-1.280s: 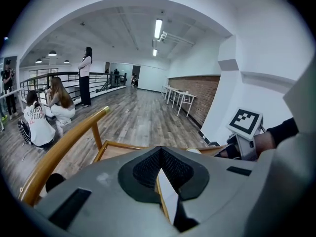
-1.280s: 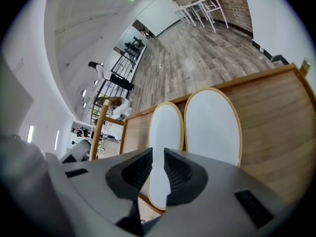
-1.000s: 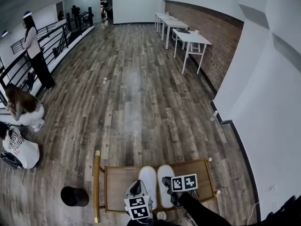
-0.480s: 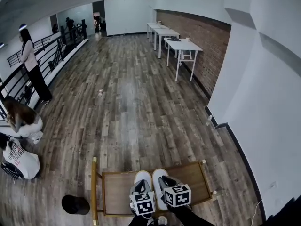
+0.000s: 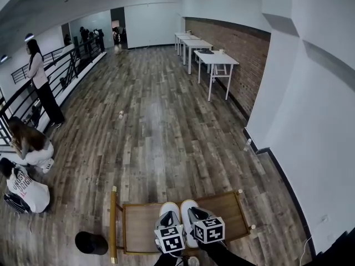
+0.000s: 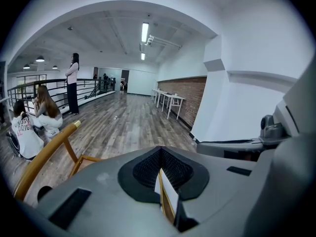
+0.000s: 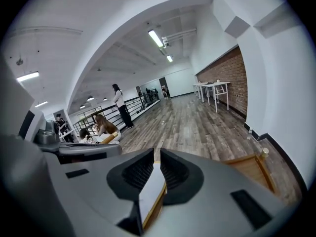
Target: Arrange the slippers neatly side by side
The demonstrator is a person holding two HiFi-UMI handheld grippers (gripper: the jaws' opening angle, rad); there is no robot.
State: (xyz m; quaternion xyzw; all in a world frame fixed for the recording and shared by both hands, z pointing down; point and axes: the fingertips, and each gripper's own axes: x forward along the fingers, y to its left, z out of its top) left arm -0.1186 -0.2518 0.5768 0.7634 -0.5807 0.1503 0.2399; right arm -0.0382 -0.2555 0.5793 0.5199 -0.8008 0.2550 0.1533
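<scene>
White tables (image 5: 217,58) along a brick wall (image 5: 244,51), a standing person (image 5: 42,85) beside black railing (image 5: 71,66)

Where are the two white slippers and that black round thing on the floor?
left slipper (image 5: 168,208): head view, on its toe end.
right slipper (image 5: 186,206): head view, on its toe end.
black round object (image 5: 90,243): head view, on its middle.

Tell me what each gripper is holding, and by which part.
The left gripper grips the left slipper at its near end; the right gripper has its jaws closing, pads pressing on the right slipper at its near end.
</scene>
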